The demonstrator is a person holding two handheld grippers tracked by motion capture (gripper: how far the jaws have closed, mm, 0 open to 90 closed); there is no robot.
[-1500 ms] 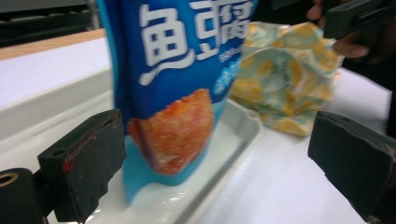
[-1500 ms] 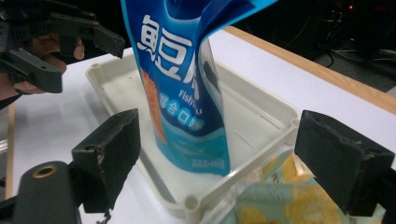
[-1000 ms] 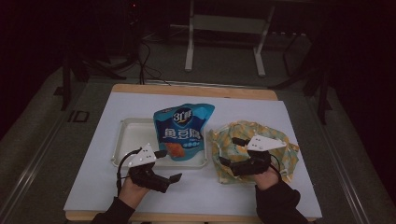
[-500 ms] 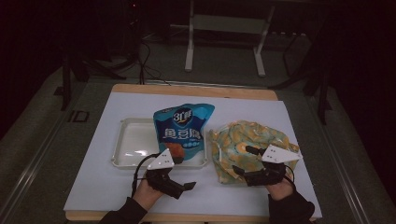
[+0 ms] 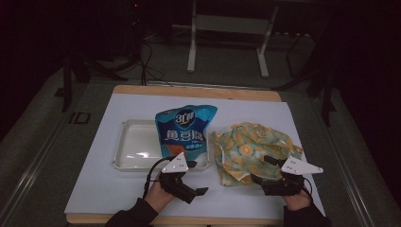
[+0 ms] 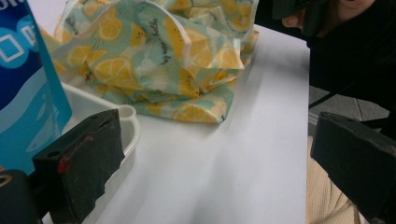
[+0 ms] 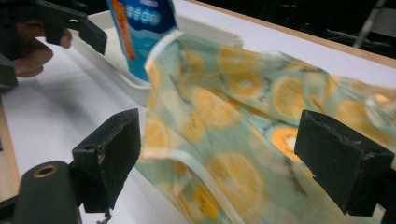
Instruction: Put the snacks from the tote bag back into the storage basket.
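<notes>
L gripper (image 5: 191, 188), lower centre of the high view: jaws spread wide, nothing between them but bare white table cover (image 5: 118, 198). In the left gripper view its 2 black pads sit at the lower left and lower right edges, w/ the corner of the white tray (image 6: 128, 122) just beside the left pad.

R gripper (image 5: 265, 185), lower right of the high view: jaws also released wide. In the right gripper view the pads stand either side of the lemon-print cloth (image 7: 243, 126); cloth fills the gap btwn them but neither pad presses on it.

Cloth lies crumpled right of centre in the high view, on the table cover, its left edge against the tray. Blue snack bag (image 5: 185, 130) rests in the tray's right end, centre of frame, tilted back, touching or just beside the cloth. Both hands come in from the bottom edge, well apart.
</notes>
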